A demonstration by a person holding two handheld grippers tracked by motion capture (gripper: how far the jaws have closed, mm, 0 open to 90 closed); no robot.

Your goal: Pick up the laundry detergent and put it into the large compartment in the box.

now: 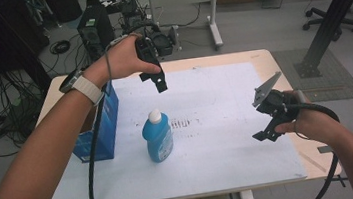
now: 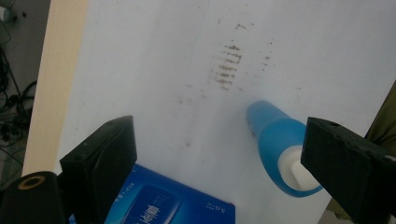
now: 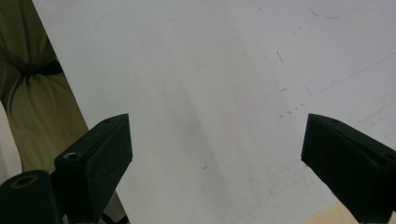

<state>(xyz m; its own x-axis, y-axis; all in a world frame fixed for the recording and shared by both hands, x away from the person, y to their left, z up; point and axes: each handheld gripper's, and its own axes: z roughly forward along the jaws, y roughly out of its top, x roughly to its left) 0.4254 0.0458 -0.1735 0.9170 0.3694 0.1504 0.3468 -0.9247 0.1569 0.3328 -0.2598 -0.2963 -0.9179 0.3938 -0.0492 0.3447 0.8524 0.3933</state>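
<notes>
On the counter (image 1: 232, 163), near the middle of its white sheet, one blue bottle (image 1: 158, 137) with a white cap stands upright, long axis vertical. Just to its left, not touching as far as I can tell, sits one blue carton (image 1: 101, 128) at the counter's left edge.

Left tongs (image 1: 158, 81) hang above and slightly beyond the bottle, tips pointing down. In the left gripper view the jaws stand wide apart with nothing between them; the bottle's cap (image 2: 295, 170) shows low and to the right, right beside the right-hand jaw, and the carton (image 2: 173, 205) lies below between the two jaws. So the bottle lies below the left tongs and a little toward the near side.

Right tongs (image 1: 266, 119) are held well off to the right, over the sheet near the counter's right edge, jaws likewise spread and empty.

Judgement: the left hand is the nearer one to the bottle; a straight descent with a small shift nearward would put the cap between the jaws.

Count: bottles one, cartons one, tongs two.
</notes>
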